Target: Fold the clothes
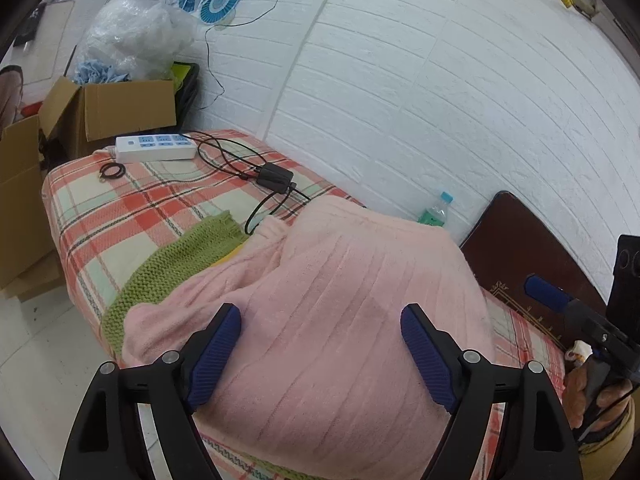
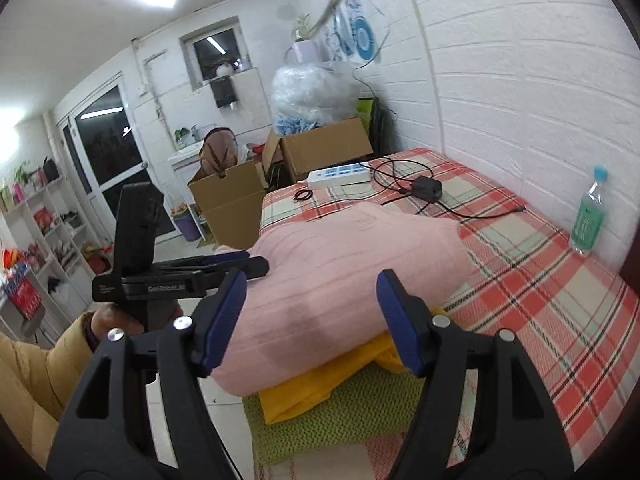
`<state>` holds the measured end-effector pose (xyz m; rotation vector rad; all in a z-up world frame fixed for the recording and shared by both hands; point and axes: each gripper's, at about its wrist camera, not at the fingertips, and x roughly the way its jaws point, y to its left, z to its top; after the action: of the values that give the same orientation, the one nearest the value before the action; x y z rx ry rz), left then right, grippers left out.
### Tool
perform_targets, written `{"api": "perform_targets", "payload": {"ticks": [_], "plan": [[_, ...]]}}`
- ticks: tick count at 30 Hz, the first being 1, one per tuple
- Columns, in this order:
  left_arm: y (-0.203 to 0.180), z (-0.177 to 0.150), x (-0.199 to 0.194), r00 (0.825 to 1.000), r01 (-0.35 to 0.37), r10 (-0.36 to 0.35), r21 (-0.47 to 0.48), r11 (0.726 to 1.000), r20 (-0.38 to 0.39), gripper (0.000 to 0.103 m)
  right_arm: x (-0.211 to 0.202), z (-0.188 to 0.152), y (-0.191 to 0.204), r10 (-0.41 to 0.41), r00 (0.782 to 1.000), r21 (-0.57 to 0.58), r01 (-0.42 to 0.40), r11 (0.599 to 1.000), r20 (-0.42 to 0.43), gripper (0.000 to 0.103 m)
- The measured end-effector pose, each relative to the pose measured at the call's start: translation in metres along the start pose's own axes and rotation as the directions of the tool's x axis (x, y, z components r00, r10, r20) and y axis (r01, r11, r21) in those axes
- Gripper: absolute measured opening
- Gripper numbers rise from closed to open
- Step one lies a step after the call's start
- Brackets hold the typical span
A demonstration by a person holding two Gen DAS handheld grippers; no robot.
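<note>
Because the bed point(image 1: 120, 208) with its checked cover carries a stack of clothes right at its near edge, the main risk is the pile sliding to the floor. The pink fleece garment point(image 1: 340, 300) lies folded on top, bulging and loose, over a yellow garment point(image 2: 316, 384) and a green knitted one point(image 1: 176, 260). Both grippers hover just above the pink fleece, the left gripper point(image 1: 320, 344) with its jaws spread wide and holding nothing, the right gripper point(image 2: 312, 316) likewise apart and empty. A careless pinch could catch the layers beneath and drag the stack askew. Farther back, a power strip point(image 1: 156, 147), a black charger point(image 1: 274, 178) and trailing cables could snag a swept sleeve. A water bottle point(image 2: 588, 216) by the wall could topple.
</note>
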<state>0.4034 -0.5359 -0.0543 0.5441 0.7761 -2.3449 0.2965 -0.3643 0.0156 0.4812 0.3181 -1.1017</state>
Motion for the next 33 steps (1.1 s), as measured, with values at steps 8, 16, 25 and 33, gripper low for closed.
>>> {"api": "perform_targets", "payload": {"ticks": [8,16,25,33], "plan": [[0.000,-0.004,-0.004,1.000,-0.005,0.005,-0.006,1.000,0.013,0.084,0.046,-0.039,0.010,-0.065,0.996,-0.102,0.059,0.993,-0.058,0.069],[-0.018,-0.008,-0.024,0.998,-0.023,0.021,0.034,0.999,0.058,0.086,0.032,-0.040,0.010,-0.087,0.995,-0.087,0.083,0.993,-0.039,0.078],[-0.040,-0.020,-0.045,0.995,-0.061,0.053,0.103,0.993,0.084,0.087,0.011,-0.036,0.026,-0.052,0.999,-0.091,0.052,0.994,-0.003,0.078],[-0.062,-0.033,-0.053,0.995,-0.087,0.079,0.138,0.987,0.064,0.087,-0.011,-0.046,0.029,-0.046,0.999,-0.050,0.047,0.998,0.021,0.084]]}}
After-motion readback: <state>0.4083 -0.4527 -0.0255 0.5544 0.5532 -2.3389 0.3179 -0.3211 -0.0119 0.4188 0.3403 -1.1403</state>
